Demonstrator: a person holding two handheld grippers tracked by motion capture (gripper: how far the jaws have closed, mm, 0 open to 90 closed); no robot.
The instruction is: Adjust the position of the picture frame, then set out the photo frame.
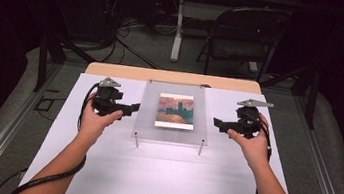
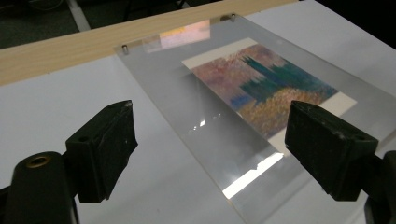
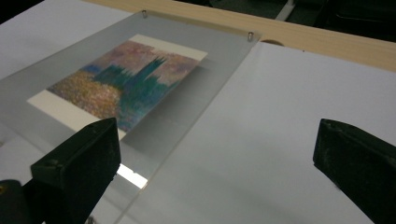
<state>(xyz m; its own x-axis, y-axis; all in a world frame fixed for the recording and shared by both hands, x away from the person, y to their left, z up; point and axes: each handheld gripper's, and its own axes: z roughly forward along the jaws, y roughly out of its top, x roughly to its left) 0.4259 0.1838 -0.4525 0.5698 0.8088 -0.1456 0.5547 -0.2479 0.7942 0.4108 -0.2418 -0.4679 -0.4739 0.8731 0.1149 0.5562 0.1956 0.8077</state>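
A clear acrylic plate (image 1: 176, 91) stands on short metal posts over the white sheet at the table's middle. Under it lies a small colourful painting print (image 1: 175, 111), which I also see as the print (image 2: 266, 88) and the print (image 3: 126, 84). My left gripper (image 1: 134, 108) hovers just left of the plate's left edge, open and empty. My right gripper (image 1: 217, 122) hovers just right of the plate, open and empty. In the left gripper view the plate (image 2: 187, 107) runs between my spread jaws. In the right gripper view the plate (image 3: 196, 98) lies to the left.
A white sheet (image 1: 159, 176) covers most of the wooden table (image 1: 172, 77). Beyond the table stand a dark folding chair (image 1: 243, 36) and a white table leg (image 1: 178, 32). Cables lie on the floor at the back left.
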